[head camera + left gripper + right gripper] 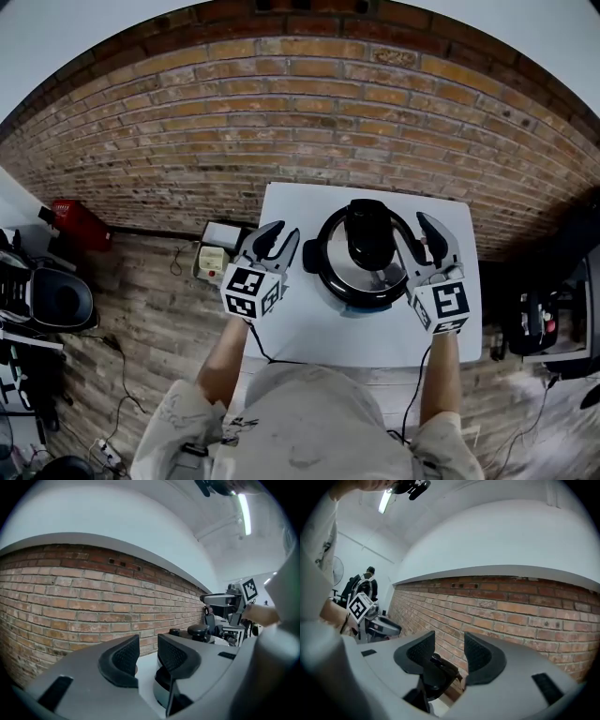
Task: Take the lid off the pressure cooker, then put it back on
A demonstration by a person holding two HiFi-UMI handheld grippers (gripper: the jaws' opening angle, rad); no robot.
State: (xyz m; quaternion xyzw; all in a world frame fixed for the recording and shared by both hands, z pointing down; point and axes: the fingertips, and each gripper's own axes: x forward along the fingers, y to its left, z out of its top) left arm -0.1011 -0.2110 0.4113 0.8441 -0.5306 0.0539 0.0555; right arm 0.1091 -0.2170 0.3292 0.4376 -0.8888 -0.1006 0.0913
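- Your left tool point(279, 240): spread, empty, apart to the left of the pressure cooker lid point(368, 236).
- Your right tool point(422, 246): spread, nearer, straddling the cooker's black rim part point(434, 665) without pinching it.

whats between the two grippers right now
The pressure cooker, lid on, stands between the left gripper and the right gripper on the white table. The head view shows it best. Only bare tabletop separates it from the left gripper.
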